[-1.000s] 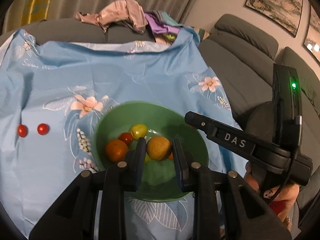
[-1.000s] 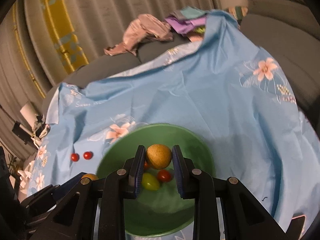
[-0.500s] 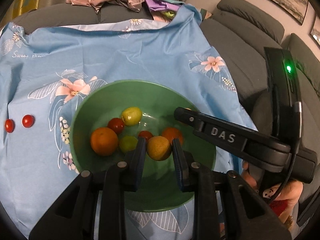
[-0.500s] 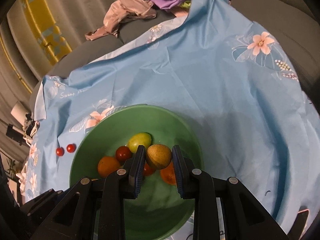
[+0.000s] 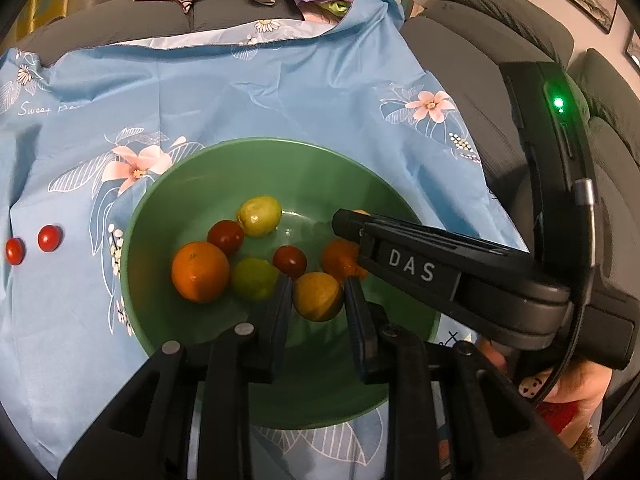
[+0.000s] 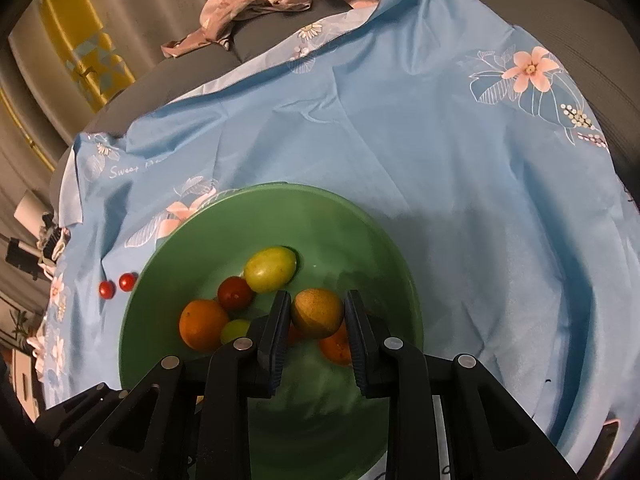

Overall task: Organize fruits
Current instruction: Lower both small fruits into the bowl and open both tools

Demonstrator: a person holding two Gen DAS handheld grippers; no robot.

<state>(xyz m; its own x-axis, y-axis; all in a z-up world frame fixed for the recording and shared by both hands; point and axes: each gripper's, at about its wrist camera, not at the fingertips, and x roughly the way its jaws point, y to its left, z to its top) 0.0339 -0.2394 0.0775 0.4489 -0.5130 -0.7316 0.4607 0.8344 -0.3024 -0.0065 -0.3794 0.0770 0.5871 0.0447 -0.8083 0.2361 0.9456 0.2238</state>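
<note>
**Two fruits gripped above the bowl**

Yellow-orange fruit (image 5: 318, 296): clamped in left tongs (image 5: 319, 298), over green bowl (image 5: 192, 176). Brown-yellow fruit (image 6: 317, 312): clamped in right tongs (image 6: 318, 314), same bowl. Bowl contents: orange (image 5: 200, 271) at 9 o'clock, yellow-green fruit (image 5: 259, 215) at 12, red tomatoes beside them. Two cherry tomatoes (image 5: 49, 237) lie apart at 9 o'clock on blue floral cloth (image 5: 248, 92).

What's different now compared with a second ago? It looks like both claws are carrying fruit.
Both grippers have come down over the green bowl, which now fills more of each view. The left gripper still clamps a yellow-orange fruit; the right gripper still clamps a brownish round fruit. Nothing was let go. The fruits in the bowl and the two cherry tomatoes on the blue cloth stayed put.
</note>
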